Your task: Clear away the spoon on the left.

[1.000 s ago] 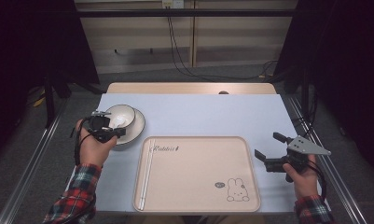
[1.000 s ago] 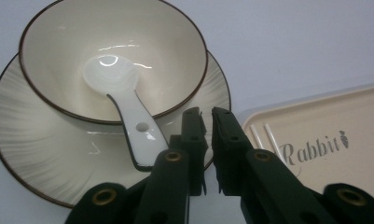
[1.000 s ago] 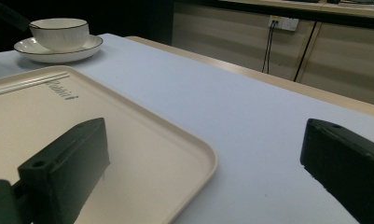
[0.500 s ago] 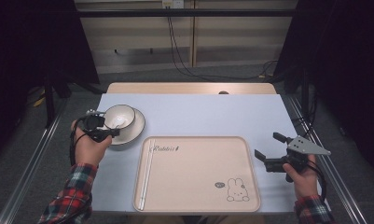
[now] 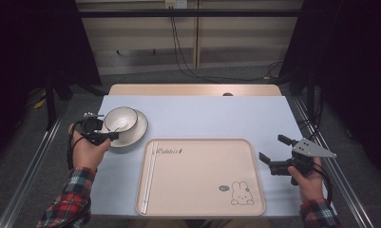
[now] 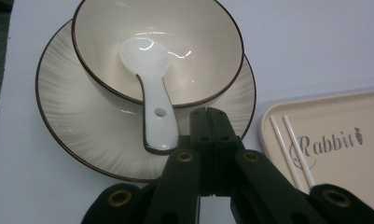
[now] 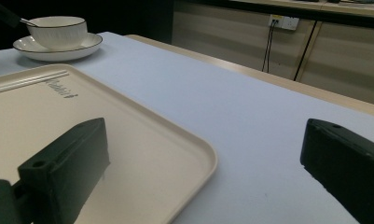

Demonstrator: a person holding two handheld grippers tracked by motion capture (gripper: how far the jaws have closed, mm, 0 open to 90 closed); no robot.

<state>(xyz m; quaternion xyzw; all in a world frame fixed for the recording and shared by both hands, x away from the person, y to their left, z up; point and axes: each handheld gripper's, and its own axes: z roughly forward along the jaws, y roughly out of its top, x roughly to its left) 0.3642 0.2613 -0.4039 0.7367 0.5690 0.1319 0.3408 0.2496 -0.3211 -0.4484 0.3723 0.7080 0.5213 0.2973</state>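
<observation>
The left gripper [image 6: 211, 114] has its two black jaws pressed flat together, with nothing between them. Its tip sits over the near edge of the plate [image 6: 82, 140], just beside the handle of the white spoon [image 6: 152, 107]. I cannot tell if the tip touches the spoon handle or the plate. The jaws have just been closing, and they catch nothing.

The spoon lies in the bowl [image 6: 198, 56]. Its round end rests inside the bowl and its handle leans out over the rim, down toward the plate. The bowl stands on the plate, at the left side of the table [image 5: 202, 114], just beside the top left corner of the tray [image 5: 202, 190].

The right gripper [image 5: 279, 153] has its jaws spread wide apart and holds nothing. It hangs at the right edge of the tray, well apart from the bowl. Two thin white chopsticks [image 6: 292, 149] lie in the tray by its left edge, next to the word Rabbit.

A second ago the left gripper was a bit higher up at the left side of the plate. Now it has slid a little way toward the near edge of the plate. The right gripper is in the same spot as before. The bowl, plate and tray have not moved.
</observation>
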